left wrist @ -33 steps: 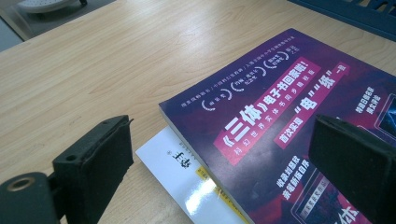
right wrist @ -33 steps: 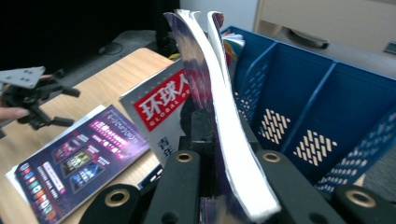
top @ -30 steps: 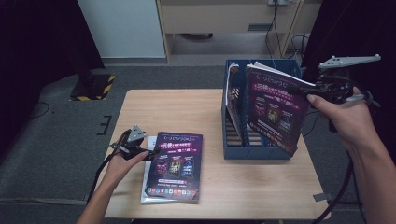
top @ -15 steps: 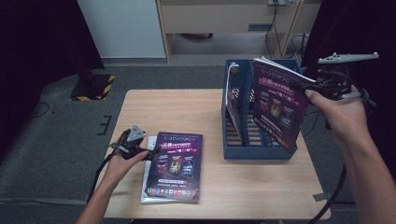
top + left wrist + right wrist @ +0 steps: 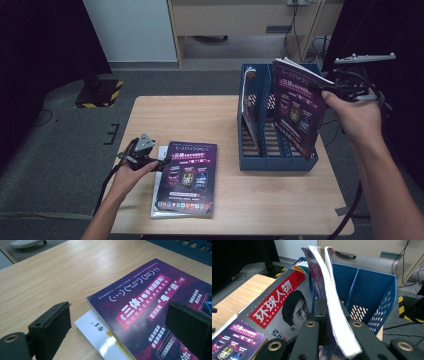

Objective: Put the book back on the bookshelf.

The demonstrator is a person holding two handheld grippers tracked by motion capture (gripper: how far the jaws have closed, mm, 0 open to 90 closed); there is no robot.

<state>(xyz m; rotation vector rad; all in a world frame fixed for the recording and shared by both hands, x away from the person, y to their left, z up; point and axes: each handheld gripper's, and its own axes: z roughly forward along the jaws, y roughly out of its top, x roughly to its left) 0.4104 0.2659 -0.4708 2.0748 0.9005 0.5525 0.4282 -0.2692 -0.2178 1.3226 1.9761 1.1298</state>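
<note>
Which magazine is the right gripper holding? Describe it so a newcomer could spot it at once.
Start at the blue file rack on the right side of the wooden table. Above its right-hand slot, the right gripper pinches a purple magazine by its top edge, hanging upright. Its look-alike lies flat on a stack near the left gripper, and the one already in the rack has a grey and red cover.
</note>
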